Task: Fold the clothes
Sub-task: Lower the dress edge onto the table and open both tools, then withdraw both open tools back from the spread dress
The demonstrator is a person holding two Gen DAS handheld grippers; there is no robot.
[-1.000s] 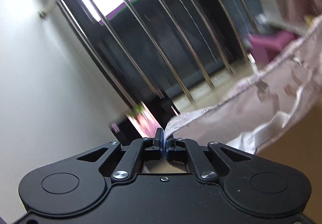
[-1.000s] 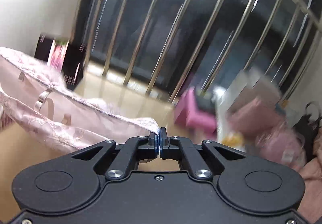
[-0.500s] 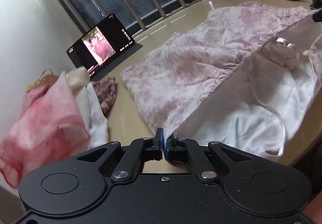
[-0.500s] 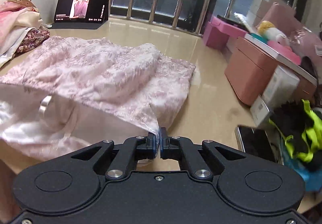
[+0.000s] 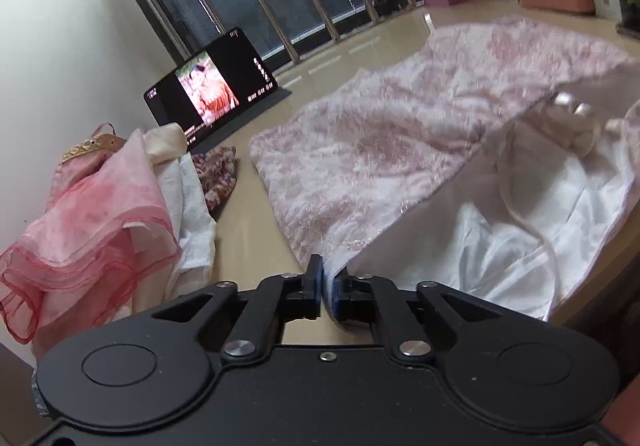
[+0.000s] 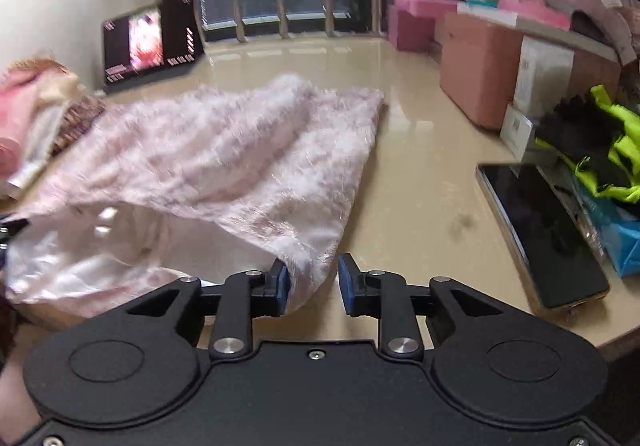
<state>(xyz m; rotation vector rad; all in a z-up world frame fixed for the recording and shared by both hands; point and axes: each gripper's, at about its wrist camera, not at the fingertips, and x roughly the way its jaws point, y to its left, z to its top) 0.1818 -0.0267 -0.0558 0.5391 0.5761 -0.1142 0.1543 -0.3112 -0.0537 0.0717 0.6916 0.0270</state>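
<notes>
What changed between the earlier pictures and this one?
Both claws swung down from the window bars to the table, laying the pink garment there. The left claw and right claw have just been opening, cloth between them. The tablet stayed put.

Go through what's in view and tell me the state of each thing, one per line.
Pink dress: spread on table, near edge folded back.
Left claw: just opening, dress corner between pads.
Right claw: open, just released dress corner.
Tablet: propped up, screen on.
Phone: flat, screen dark.
</notes>
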